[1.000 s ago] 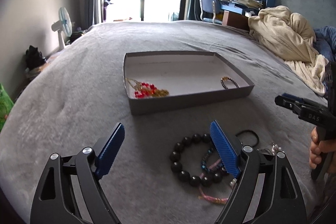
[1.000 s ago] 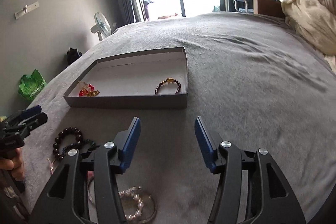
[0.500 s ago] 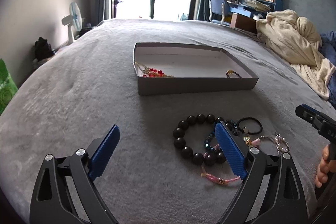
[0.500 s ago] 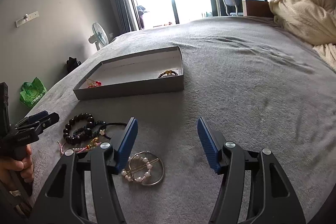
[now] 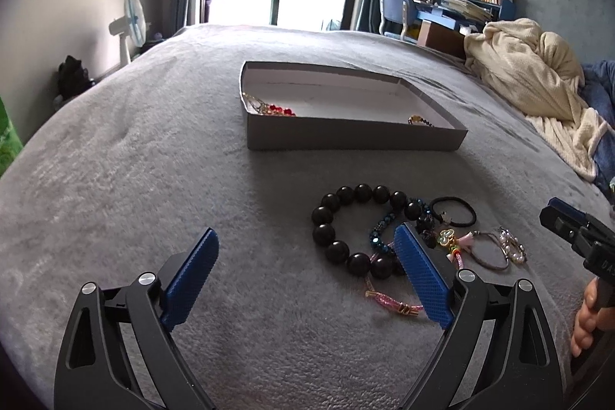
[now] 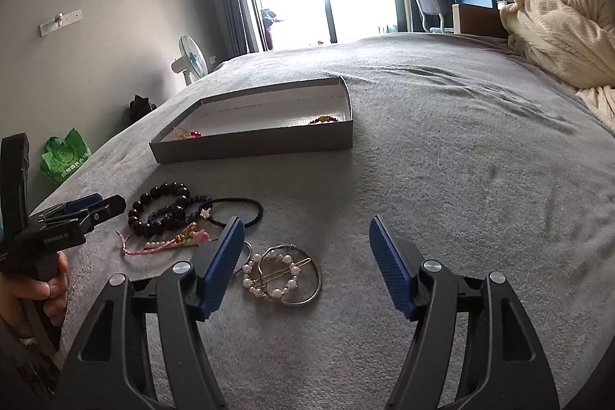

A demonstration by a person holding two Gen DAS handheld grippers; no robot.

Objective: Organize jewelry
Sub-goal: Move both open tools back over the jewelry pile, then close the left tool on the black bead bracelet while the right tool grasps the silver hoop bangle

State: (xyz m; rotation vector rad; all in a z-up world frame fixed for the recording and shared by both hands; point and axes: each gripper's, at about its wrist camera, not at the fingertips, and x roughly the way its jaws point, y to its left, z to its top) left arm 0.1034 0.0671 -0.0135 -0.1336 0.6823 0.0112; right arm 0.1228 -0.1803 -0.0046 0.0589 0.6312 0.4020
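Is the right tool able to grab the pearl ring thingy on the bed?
Probably yes. The right tool is empty, its jaws opening, and the pearl hair clip lies in the open on the grey blanket just ahead of its left finger. Nothing covers it; a thin metal hoop lies with it.

Bead bracelet point(image 5: 355, 229) glossy; bedspread point(image 5: 153, 179) – matt plush; box point(image 5: 353, 137) cardboard.
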